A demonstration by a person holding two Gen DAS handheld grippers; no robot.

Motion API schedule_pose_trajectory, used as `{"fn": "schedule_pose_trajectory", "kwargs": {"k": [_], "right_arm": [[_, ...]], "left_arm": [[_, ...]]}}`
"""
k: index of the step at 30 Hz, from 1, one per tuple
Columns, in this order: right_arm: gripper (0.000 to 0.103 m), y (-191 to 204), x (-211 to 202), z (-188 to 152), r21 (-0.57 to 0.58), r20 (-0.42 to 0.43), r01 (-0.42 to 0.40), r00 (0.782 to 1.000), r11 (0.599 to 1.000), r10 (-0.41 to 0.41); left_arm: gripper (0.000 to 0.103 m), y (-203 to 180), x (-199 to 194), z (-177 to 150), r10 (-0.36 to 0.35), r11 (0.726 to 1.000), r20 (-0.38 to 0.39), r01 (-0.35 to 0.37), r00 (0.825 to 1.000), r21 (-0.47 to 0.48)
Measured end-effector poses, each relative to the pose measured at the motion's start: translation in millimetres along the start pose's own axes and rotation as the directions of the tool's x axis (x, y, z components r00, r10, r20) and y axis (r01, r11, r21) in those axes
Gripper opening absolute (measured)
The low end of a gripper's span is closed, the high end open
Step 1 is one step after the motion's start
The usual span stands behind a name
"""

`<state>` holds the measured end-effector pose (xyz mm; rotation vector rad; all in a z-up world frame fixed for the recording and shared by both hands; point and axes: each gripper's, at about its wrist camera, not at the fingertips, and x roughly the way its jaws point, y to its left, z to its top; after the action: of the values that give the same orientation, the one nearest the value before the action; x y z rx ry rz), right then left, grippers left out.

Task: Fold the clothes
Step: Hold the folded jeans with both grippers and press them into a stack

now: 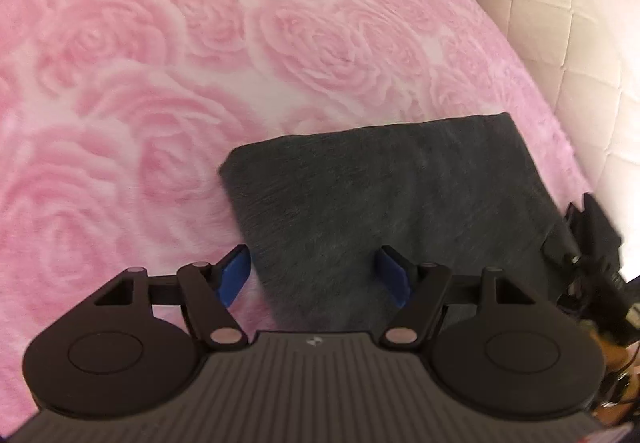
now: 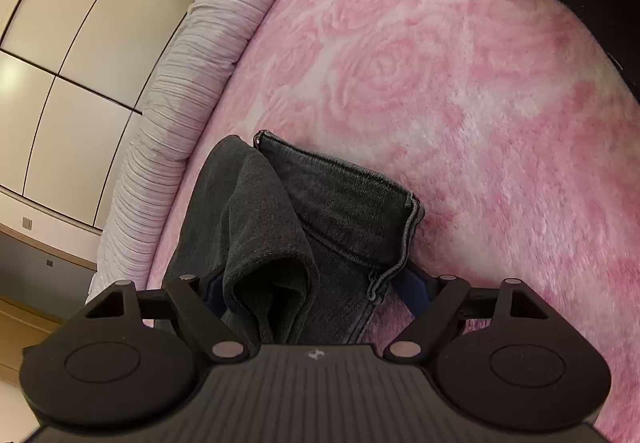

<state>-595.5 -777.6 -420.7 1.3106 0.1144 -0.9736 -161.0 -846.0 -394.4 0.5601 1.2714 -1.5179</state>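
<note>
Dark grey jeans (image 2: pixel 340 211) lay folded on a pink fleece blanket (image 2: pixel 460 83) with a raised rose pattern. In the right wrist view the garment's long axis ran straight ahead from the right gripper (image 2: pixel 316 291). Its stitched hem end pointed away from the gripper, toward a ribbed lilac pillow (image 2: pixel 192 83) along the blanket's far-left edge. A loose fold of softer, heathered cloth bulged up on the left of the bundle, while a thick double-stitched seam edged its right side. The denim filled the space between the right gripper's blue pads (image 2: pixel 416 289), which stood moderately apart on either side of the bundle. Whether they pressed on the cloth could not be told.

In the left wrist view the jeans (image 1: pixel 380 199) appeared as a flat, roughly rectangular slab, slightly blurred. It reached ahead and to the right of the left gripper (image 1: pixel 316 275), its far edge straight and its far-left corner rounded. The left gripper's jaws stood wide open, one blue pad (image 1: pixel 232 275) over the pink blanket (image 1: pixel 160 83) just left of the cloth's edge, the other over the denim. Part of the right gripper (image 1: pixel 596 243), black, showed at the garment's right edge. Beyond the blanket to the right stood a cream quilted panel (image 1: pixel 560 43), and pale cabinet doors (image 2: pixel 72 63) lined the left of the right wrist view.
</note>
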Motion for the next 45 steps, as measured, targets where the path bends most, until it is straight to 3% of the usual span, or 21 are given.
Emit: {"fn": "schedule_pose_trajectory", "kwargs": {"k": [3, 5, 7, 10, 16, 19, 22, 26, 29, 33, 38, 40, 43, 45], "right_arm": [[0.078, 0.2, 1.2, 3.0, 0.012, -0.010, 0.004, 1.000, 1.000, -0.004], [0.070, 2.5, 1.8, 5.0, 0.015, -0.019, 0.018, 1.000, 1.000, -0.018], [0.063, 6.9, 0.7, 6.8, -0.002, -0.031, 0.045, 0.998, 0.999, -0.045], [0.052, 20.5, -4.0, 10.9, -0.042, -0.043, 0.070, 0.997, 0.997, -0.071], [0.042, 59.1, -32.0, 17.5, -0.128, -0.066, 0.030, 0.997, 0.991, -0.038], [0.042, 78.8, -53.9, 13.6, -0.168, -0.106, -0.003, 0.994, 0.986, -0.016], [0.042, 95.9, -82.4, -3.4, -0.225, -0.198, -0.047, 0.980, 0.973, 0.002], [0.042, 114.5, -108.3, -41.5, -0.318, -0.362, -0.150, 0.932, 0.936, 0.027], [0.042, 129.4, -124.8, -70.3, -0.376, -0.480, -0.237, 0.877, 0.896, 0.031], [0.042, 164.1, -104.2, -111.9, -0.475, -0.638, -0.398, 0.770, 0.785, 0.004], [0.042, 202.8, -59.2, -153.6, -0.572, -0.741, -0.546, 0.664, 0.612, -0.100], [0.044, 201.1, -37.3, -159.7, -0.606, -0.730, -0.518, 0.664, 0.604, -0.163], [0.053, 188.6, -24.4, -158.5, -0.639, -0.696, -0.433, 0.677, 0.636, -0.237], [0.061, 179.8, -28.9, -152.5, -0.626, -0.678, -0.386, 0.698, 0.678, -0.230]], "left_arm": [[0.066, 7.3, 6.9, 2.4, -0.030, 0.998, -0.008, 0.029, 1.000, -0.057], [0.056, 7.6, 7.8, 2.5, -0.037, 0.997, -0.003, 0.037, 0.999, -0.071], [0.037, 1.9, 3.6, 1.9, -0.025, 0.999, 0.017, 0.026, 1.000, -0.039], [0.025, -6.4, -11.4, -3.3, -0.018, 1.000, 0.066, 0.017, 0.998, 0.015], [0.021, -24.0, -68.8, -34.3, -0.026, 0.999, 0.144, 0.020, 0.989, 0.039], [0.021, -26.5, -110.1, -75.3, -0.015, 1.000, 0.154, 0.016, 0.988, -0.004], [0.021, -27.7, -155.9, -133.7, 0.007, 0.998, 0.158, 0.003, 0.987, -0.064], [0.021, -29.9, -217.9, -233.0, 0.051, 0.986, 0.162, -0.024, 0.986, -0.163], [0.022, -30.5, -249.3, -303.0, 0.102, 0.969, 0.142, -0.066, 0.985, -0.238], [0.022, -25.8, -267.2, -376.3, 0.124, 0.928, 0.073, -0.089, 0.990, -0.361], [0.023, -17.4, -253.8, -414.1, 0.104, 0.890, 0.052, -0.070, 0.993, -0.451], [0.023, -14.1, -248.6, -417.1, 0.072, 0.888, 0.018, -0.056, 0.997, -0.456], [0.025, -9.5, -259.0, -420.9, 0.026, 0.905, 0.002, -0.023, 1.000, -0.425], [0.026, -7.9, -269.4, -417.6, 0.016, 0.921, 0.000, -0.015, 1.000, -0.390]]}}
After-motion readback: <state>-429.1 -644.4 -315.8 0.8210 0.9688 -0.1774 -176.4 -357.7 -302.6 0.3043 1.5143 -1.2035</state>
